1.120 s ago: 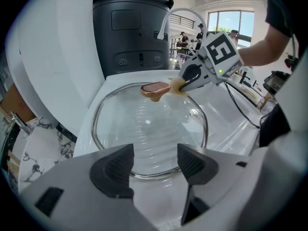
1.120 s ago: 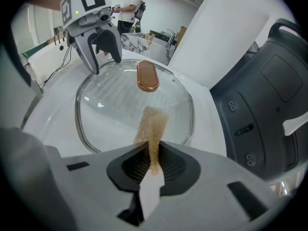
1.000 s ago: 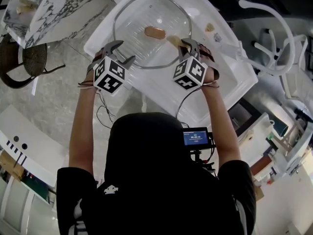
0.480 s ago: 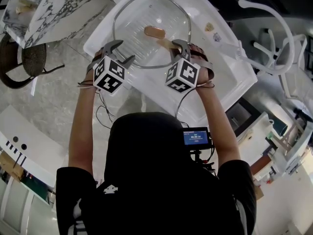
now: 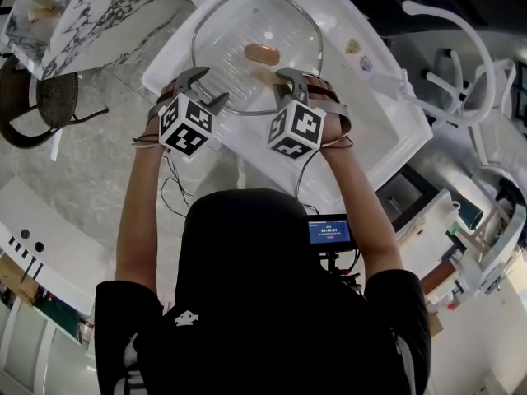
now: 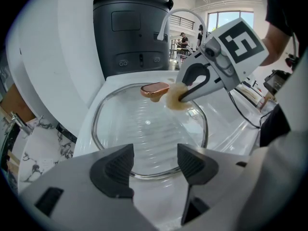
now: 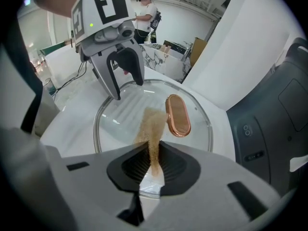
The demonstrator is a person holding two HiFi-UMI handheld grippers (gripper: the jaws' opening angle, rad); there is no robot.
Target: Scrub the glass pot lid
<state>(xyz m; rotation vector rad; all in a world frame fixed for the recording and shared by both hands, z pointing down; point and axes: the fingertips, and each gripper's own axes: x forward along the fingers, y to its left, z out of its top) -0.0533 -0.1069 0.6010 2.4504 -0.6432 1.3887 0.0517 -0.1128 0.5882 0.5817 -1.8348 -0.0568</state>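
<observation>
The glass pot lid lies flat on a white basin, its copper handle in the middle. My right gripper is shut on a tan scrub pad, which presses on the glass just beside the handle. The left gripper view shows the pad under the right gripper's fingers. My left gripper is open at the lid's near-left rim; the rim runs across the gap between its jaws, touching neither.
A white curved faucet stands at the basin's far right. A black appliance rises behind the lid. A marble-topped table and a dark chair sit to the left. People stand far off in the room.
My right gripper has slid left across the lid with the pad, from the right rim toward the handle and the left gripper. The left gripper and the lid have stayed put.
</observation>
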